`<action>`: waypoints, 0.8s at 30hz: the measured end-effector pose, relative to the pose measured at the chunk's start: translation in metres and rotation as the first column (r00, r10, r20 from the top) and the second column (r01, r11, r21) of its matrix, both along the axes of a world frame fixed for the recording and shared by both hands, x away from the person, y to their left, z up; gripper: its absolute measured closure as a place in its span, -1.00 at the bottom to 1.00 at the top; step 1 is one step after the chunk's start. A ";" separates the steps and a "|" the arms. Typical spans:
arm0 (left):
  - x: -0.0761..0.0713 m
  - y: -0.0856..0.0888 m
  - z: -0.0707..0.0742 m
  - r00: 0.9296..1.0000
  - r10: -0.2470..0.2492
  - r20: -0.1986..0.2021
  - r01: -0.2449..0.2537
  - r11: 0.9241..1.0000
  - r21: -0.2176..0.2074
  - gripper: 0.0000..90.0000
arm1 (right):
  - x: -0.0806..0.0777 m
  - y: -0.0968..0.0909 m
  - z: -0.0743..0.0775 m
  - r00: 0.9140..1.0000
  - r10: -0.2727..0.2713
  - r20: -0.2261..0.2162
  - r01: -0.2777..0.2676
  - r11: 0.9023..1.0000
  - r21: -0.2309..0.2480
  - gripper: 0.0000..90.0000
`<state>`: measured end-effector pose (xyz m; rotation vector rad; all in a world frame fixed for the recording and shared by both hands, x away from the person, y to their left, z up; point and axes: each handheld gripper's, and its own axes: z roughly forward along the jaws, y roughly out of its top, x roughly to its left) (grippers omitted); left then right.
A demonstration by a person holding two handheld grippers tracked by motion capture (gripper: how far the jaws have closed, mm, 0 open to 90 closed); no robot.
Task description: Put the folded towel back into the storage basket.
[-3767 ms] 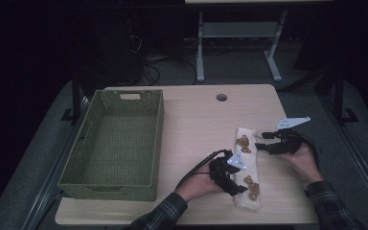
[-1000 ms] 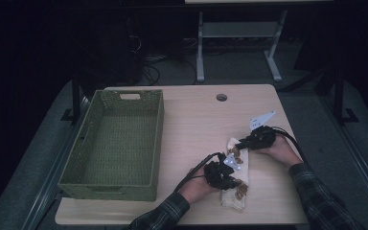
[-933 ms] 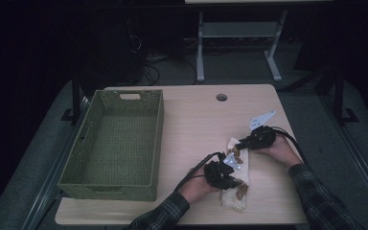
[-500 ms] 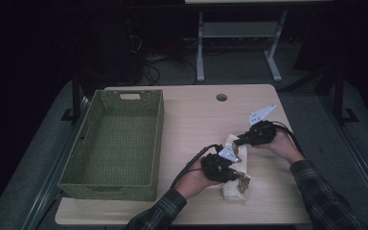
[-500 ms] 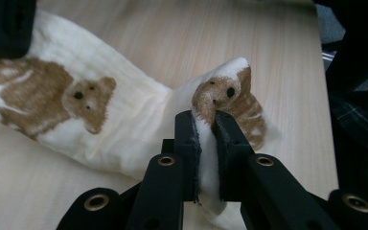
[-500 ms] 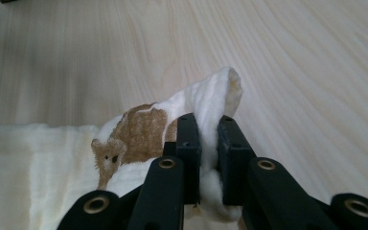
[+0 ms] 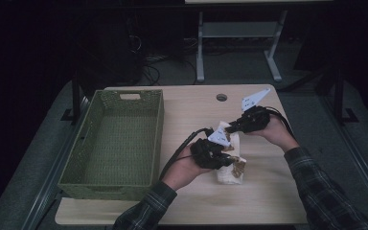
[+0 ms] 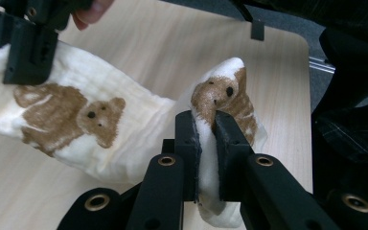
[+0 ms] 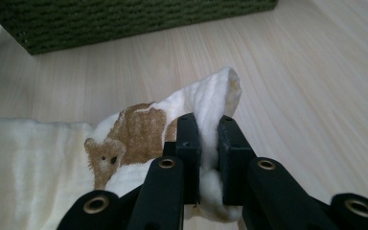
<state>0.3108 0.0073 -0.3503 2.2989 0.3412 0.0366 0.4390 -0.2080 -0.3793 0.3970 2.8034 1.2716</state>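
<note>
The table (image 7: 268,191) is made of light wood. It has a small round hole (image 7: 221,97) near its far edge. A green woven basket (image 7: 120,143) sits on the table, to the left of the hole. A white cloth with brown bears (image 7: 230,170) touches the table with its low end, just right of the basket.
</note>
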 end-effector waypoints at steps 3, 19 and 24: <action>0.002 0.008 0.009 1.000 0.001 0.011 -0.001 1.000 0.002 0.81 | 0.002 0.007 0.009 1.000 0.007 0.000 -0.007 1.000 0.016 0.81; 0.012 0.070 0.041 0.999 0.030 0.026 -0.030 0.999 -0.028 0.81 | 0.016 0.060 0.045 0.998 0.055 0.040 -0.056 0.997 0.043 0.81; 0.013 0.093 0.050 0.999 0.033 0.044 -0.032 0.999 -0.030 0.81 | 0.020 0.080 0.057 0.996 0.067 0.064 -0.070 0.997 0.042 0.81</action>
